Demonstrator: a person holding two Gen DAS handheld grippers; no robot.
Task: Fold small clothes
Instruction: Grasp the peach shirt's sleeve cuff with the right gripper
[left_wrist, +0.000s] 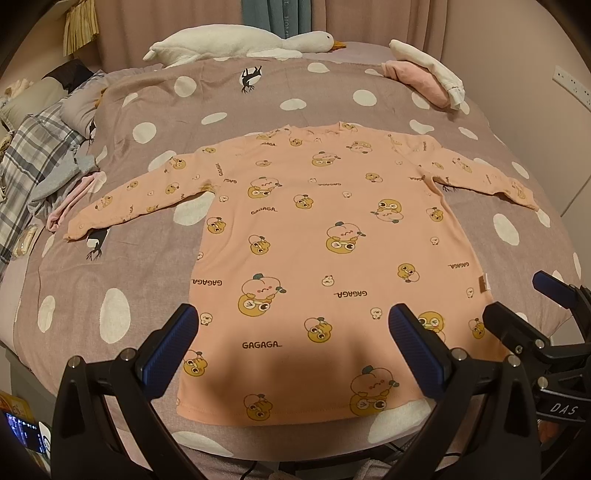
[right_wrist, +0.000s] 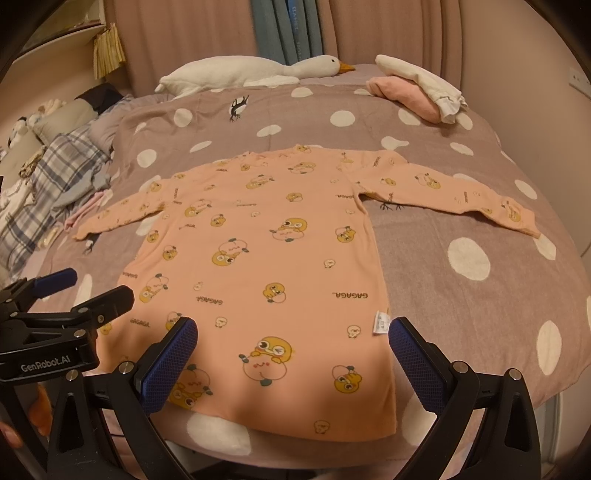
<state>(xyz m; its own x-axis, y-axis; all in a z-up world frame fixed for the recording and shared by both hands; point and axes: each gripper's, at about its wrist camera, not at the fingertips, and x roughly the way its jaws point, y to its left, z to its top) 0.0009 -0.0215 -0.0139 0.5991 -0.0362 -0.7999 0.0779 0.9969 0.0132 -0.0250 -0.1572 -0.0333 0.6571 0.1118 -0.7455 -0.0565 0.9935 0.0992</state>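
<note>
A small peach long-sleeved shirt (left_wrist: 325, 229) with duck prints lies flat on the bed, sleeves spread to both sides, hem toward me. It also shows in the right wrist view (right_wrist: 266, 266). My left gripper (left_wrist: 295, 325) is open and empty, hovering above the hem area. My right gripper (right_wrist: 293, 332) is open and empty, above the shirt's lower right part near its white label (right_wrist: 381, 322). The right gripper also shows in the left wrist view (left_wrist: 524, 306), and the left gripper in the right wrist view (right_wrist: 85, 291); both are open there.
The bed has a mauve cover with white dots (left_wrist: 147, 258). A white plush goose (left_wrist: 240, 42) lies at the back. Folded pink and white clothes (left_wrist: 424, 77) sit at the back right. A pile of plaid and grey clothes (left_wrist: 40, 158) lies at the left.
</note>
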